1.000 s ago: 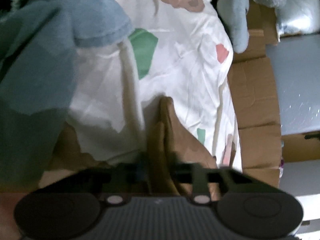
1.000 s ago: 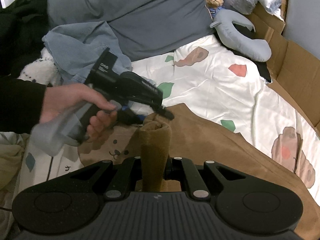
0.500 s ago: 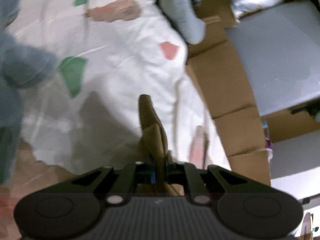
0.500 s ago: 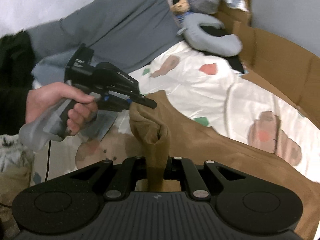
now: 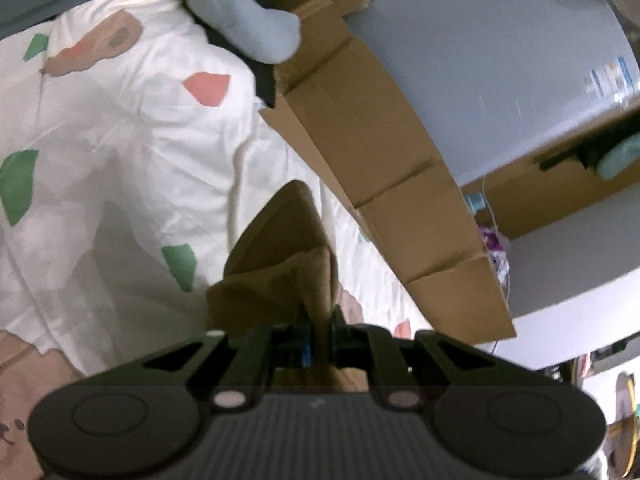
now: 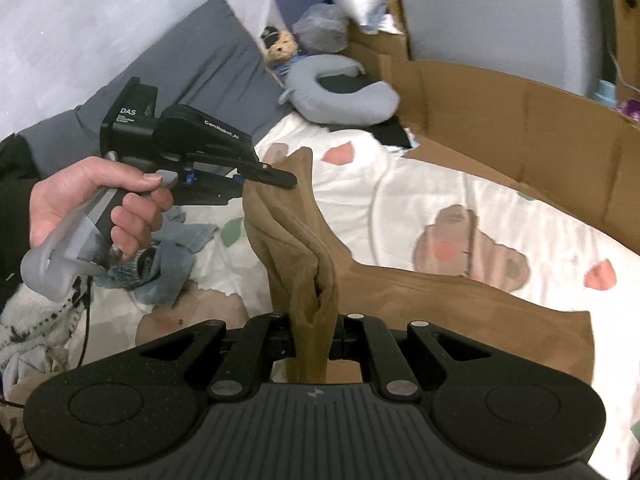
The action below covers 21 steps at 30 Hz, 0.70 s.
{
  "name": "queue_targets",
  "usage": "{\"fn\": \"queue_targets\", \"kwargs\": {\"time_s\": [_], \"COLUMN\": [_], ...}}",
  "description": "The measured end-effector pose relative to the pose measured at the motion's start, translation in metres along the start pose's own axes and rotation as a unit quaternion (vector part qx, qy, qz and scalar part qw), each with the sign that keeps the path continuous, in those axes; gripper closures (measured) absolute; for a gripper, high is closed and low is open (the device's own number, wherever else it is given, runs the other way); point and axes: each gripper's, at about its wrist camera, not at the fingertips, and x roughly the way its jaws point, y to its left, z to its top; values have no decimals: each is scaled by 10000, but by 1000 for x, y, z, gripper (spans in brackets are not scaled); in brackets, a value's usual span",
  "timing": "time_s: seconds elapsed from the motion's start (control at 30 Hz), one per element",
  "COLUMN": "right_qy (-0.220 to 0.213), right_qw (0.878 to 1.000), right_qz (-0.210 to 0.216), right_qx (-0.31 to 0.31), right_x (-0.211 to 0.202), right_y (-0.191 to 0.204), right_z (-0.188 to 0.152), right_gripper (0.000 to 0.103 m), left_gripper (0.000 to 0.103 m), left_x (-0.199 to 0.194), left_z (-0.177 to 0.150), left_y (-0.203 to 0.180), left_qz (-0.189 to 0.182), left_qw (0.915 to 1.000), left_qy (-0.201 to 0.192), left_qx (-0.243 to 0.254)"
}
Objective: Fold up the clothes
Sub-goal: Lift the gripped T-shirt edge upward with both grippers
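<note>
R gripper (image 6: pixel 312 344) at 6 o'clock is clamped on a bunch of the brown garment (image 6: pixel 460 304). L gripper (image 6: pixel 280 178) at 10 pinches another bit. The rest trails on the bedsheet (image 6: pixel 420 184) toward 3. Risk: thin pinches slip w/ lift, or fabric drags crooked.

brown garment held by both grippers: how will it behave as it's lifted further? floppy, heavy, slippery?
Likely floppy: the brown garment sags and bunches between the left gripper and right gripper. Probably light, since a pinch holds it. The part lying on the bedsheet will probably drag.
</note>
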Motion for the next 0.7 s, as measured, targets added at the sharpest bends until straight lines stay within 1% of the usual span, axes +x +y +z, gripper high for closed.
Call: {"fn": "queue_targets", "kwargs": {"time_s": [0.2,0.33,0.5,0.7], "right_qy": [-86,-159,-283,-411], "right_qw": [9993,9976,9937,9866], "right_qz": [-145,-243,-310,-465], "right_qx": [319,622,1037,1506], "right_x": [-24,-37,-49,-57], "right_y": [-22,-36,-50,-71], "right_z": [-20,-36,-54,-76], "right_gripper": [99,100,101,101], "left_gripper": [94,94,94,94], "left_x": [19,43,76,118], "left_z": [-6,-12,-22,-40], "left_y": [-36,-63,-96,-128], "left_qz": [-67,18,194,352], "left_qw": [9997,9979,9931,9839], "left_qy": [141,345,652,1046], "left_qx": [210,551,959,1409]}}
